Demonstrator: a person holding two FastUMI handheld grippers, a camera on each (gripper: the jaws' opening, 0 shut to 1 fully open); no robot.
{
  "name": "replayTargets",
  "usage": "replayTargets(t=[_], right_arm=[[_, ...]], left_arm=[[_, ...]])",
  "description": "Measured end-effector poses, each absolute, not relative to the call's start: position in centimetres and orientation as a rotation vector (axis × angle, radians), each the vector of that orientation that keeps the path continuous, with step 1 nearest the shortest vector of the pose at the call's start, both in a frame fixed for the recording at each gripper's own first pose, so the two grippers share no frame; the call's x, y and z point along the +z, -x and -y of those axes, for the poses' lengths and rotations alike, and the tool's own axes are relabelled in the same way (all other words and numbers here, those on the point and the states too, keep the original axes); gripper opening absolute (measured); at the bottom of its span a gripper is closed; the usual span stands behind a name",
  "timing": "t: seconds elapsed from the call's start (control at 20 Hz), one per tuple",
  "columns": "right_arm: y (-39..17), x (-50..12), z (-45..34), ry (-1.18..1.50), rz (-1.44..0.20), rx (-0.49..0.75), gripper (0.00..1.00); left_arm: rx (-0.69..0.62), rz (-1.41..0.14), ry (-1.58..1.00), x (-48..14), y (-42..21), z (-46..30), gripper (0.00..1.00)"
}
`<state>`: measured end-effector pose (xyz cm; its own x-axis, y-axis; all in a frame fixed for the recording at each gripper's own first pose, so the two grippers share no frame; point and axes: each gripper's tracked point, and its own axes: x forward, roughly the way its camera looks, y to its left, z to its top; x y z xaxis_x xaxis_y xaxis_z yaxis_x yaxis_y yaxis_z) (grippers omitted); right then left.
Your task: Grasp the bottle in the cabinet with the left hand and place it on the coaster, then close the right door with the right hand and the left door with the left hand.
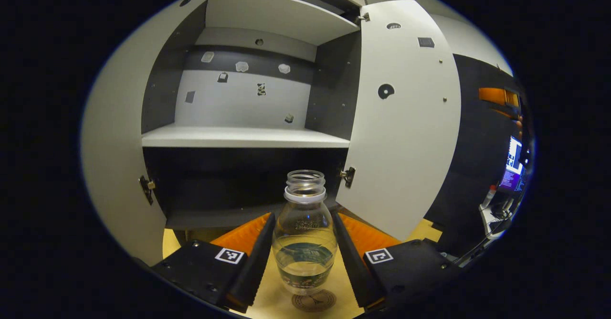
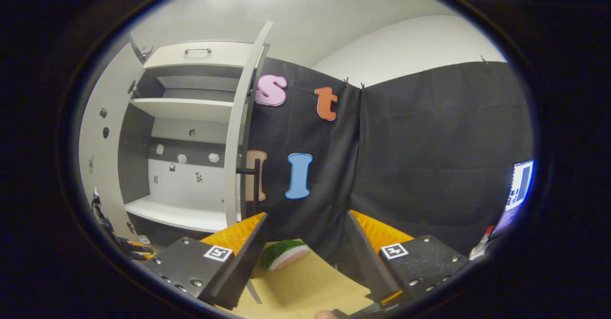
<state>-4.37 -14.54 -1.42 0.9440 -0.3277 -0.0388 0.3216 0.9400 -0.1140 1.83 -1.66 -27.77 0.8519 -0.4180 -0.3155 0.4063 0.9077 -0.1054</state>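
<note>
A clear, capless bottle (image 1: pixel 304 233) with a dark label stands upright between the fingers of my left gripper (image 1: pixel 303 216), which is shut on its sides. A round coaster (image 1: pixel 313 302) lies on the tan table just under the bottle's base; I cannot tell whether the two touch. Behind it the cabinet (image 1: pixel 243 137) is open, its right door (image 1: pixel 405 118) swung out and its left door (image 1: pixel 114 156) at the left. My right gripper (image 2: pixel 306 214) is open with nothing in it, over the table, to the right of the cabinet's right door (image 2: pixel 236 166), which is edge-on there.
A watermelon-slice toy (image 2: pixel 285 253) lies on the tan table (image 2: pixel 305 281) ahead of the right gripper. The white middle shelf (image 1: pixel 246 137) is bare. A lit screen (image 2: pixel 518 190) stands at the far right. A dark handle (image 2: pixel 249 171) sticks out from the right door.
</note>
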Motion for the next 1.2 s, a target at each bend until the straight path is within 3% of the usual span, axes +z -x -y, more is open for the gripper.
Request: replayTargets(t=[0.5,0.8,1.2], right_arm=[[5.2,-1.4,15.4,0.140,-0.066,-0.348,0.97],[5.3,-2.3,15.5,0.141,-0.092,-0.345,0.96],[3.8,-3.1,13.4,0.122,-0.096,-0.294,0.97]], left_arm=[[-0.425,-0.526,0.068,-36.8,0.0,2.6,0.78],[-0.415,-0.445,0.073,-37.2,0.1,3.2,0.78],[-0.426,-0.458,0.055,-36.9,2.8,2.9,0.78]])
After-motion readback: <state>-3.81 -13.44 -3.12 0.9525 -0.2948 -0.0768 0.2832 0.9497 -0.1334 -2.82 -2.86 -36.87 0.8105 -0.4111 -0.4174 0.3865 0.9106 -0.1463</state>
